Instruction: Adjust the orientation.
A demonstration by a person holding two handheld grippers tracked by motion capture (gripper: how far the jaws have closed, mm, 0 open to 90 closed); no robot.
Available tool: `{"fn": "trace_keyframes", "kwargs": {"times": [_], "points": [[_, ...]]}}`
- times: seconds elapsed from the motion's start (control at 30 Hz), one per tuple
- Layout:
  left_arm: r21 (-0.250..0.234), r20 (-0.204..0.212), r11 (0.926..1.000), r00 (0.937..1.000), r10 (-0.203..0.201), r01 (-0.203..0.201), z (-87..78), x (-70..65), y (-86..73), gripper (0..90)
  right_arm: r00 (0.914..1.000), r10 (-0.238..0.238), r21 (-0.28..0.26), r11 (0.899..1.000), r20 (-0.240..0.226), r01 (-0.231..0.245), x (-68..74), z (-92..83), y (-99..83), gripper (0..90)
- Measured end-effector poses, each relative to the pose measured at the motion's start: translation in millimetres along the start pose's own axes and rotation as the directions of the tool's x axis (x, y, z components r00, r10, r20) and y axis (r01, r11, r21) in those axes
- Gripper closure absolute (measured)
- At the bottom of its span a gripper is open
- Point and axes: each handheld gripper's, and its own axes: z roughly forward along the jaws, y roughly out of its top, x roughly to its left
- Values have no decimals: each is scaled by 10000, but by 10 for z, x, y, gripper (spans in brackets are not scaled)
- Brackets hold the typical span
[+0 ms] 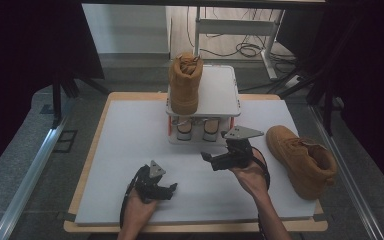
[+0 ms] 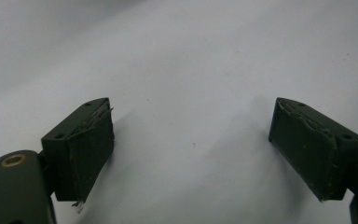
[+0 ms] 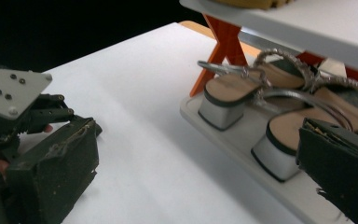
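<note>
So far we judge the work half done: 1 boot (image 1: 185,82) stands upright on the left half of the rack (image 1: 220,90) top, and the right half of that top is bare.

Going left to right, our left gripper (image 1: 167,189) rests low on the white mat (image 1: 130,150) near the front edge; in the left gripper view its jaws are spread wide over bare mat, nothing between the pads (image 2: 86,149). Next comes the rack, at the back middle of the table (image 1: 87,165), with orange legs (image 3: 223,39) and a lower tray holding 2 sandals (image 3: 242,95) side by side, heels toward us.

Our right gripper (image 1: 210,159) hovers just in front of the rack, jaws spread and empty; in the right gripper view they frame the sandals, with the left gripper (image 3: 42,116) farther off at the left.

Farthest right, the 2nd boot (image 1: 305,160) lies on the mat near the right edge, just beside our right hand (image 1: 252,177) but apart from the gripper. What seems left is to grasp this boot and set it on the free half of the top.

Little stands in the way. The mat between is bare; the placed boot sits close to the free spot, and the rack looks light enough to shift if bumped. Cables (image 1: 245,50) lie on the floor beyond the table, well apart.
</note>
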Motion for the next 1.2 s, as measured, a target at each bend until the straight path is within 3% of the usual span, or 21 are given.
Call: {"fn": "trace_keyframes", "kwargs": {"times": [0.33, 0.47, 0.63, 0.8, 0.87, 1.07, 1.2], "points": [[15, 12, 10000, 10000, -26, 26, -1, -2, 0, 139, 9991, 219, -132, 9997, 354, -215, 6, -162, -174, 36], [-7, 20, 10000, 10000, -30, 30, 0, -2, -1, 139, 9979, 190, -131, 9997, 616, -182, 30, -249, -234, 156], [-24, 5, 10000, 10000, -32, 33, 2, -3, -1, 139, 9916, 44, -217, 9998, 1296, -16, 9, -376, -349, 331], [-9, 12, 10000, 10000, -32, 32, 1, -2, -1, 139, 9867, 497, -766, 9963, 1546, -382, -68, -541, -480, 503], [-23, 6, 10000, 10000, -35, 35, 2, -3, -1, 139, 9881, 737, -826, 9946, 1352, -629, -103, -598, -531, 572], [-17, 2, 10000, 10000, -32, 32, 2, -2, -1, 139, 9800, 871, -978, 9927, 1786, -704, -162, -766, -727, 654], [0, 8, 10000, 10000, -18, 18, 1, -1, -1, 138, 9718, 1300, -1426, 9844, 1967, -1028, -205, -905, -864, 712]]}}
